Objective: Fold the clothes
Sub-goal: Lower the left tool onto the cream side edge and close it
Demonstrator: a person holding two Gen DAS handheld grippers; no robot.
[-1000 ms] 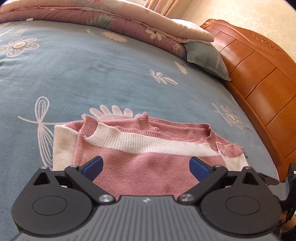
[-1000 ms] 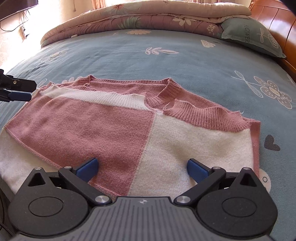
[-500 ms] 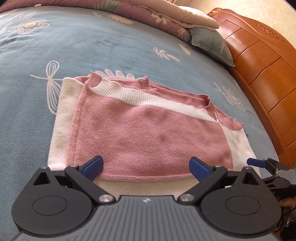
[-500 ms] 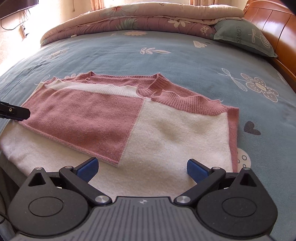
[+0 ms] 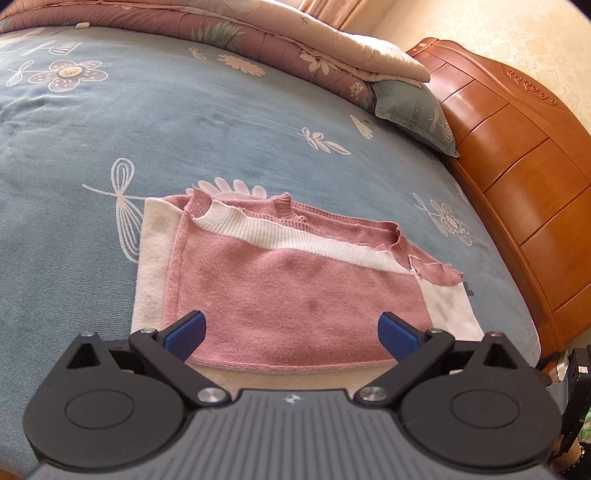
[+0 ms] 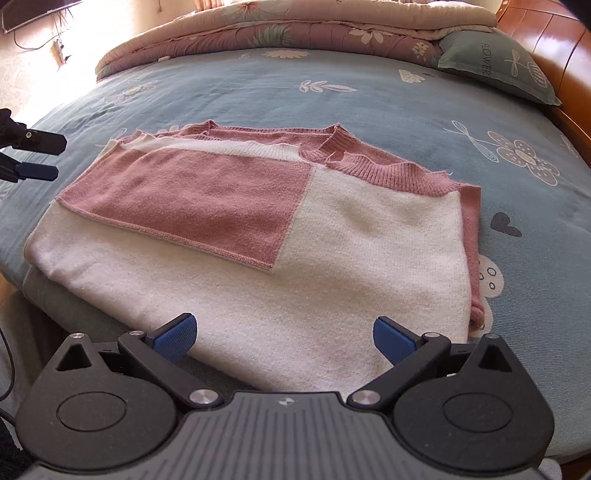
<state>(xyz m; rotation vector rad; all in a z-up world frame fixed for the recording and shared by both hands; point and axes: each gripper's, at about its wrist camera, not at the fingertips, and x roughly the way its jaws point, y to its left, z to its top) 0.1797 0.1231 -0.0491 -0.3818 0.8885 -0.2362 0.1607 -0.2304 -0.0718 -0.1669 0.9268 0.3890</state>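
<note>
Lying folded on the bed [image 6: 369, 107], sweater [image 6: 258, 229], both grippers [image 5: 291, 332] [image 6: 284, 336] wide, empty, drawn back since earlier.

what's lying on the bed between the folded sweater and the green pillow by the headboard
Nothing: in the right wrist view, only bare blue floral bedsheet runs from the pink and white sweater to the green pillow.

blue floral bedsheet [image 5: 221, 122], rolled quilt [image 6: 295, 26], pillow [image 5: 410, 107], wooden headboard [image 5: 517, 155]
</note>
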